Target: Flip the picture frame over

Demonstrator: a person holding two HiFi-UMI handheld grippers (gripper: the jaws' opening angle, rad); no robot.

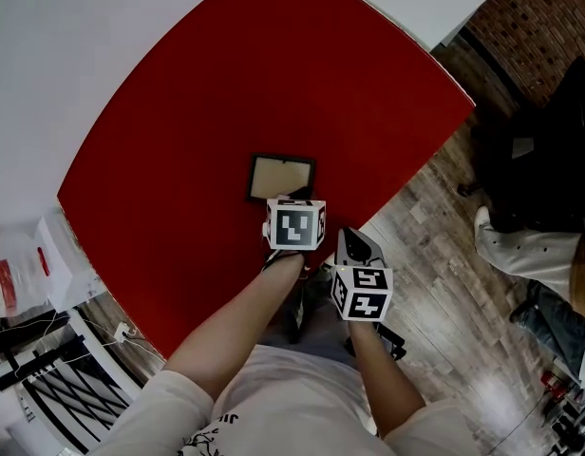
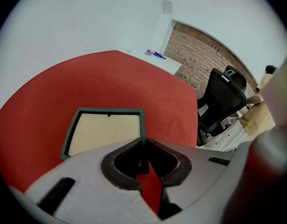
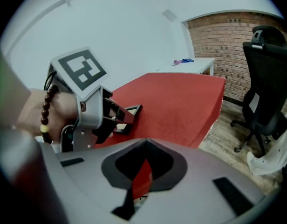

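the picture frame (image 1: 282, 176) lies flat, pale panel up, near the front edge of the red tabletop (image 1: 226, 84). the left gripper (image 2: 143, 141) is clamped on the frame's near right rim. the right gripper (image 3: 146, 143) hangs just beside it over the table edge, jaws together on nothing. the hold is thin and off-centre, so lift that edge slowly, pivot on the far rim, and bring the right gripper in if the frame twists.

No lettering, label, brand or number is legible on anything in these views.
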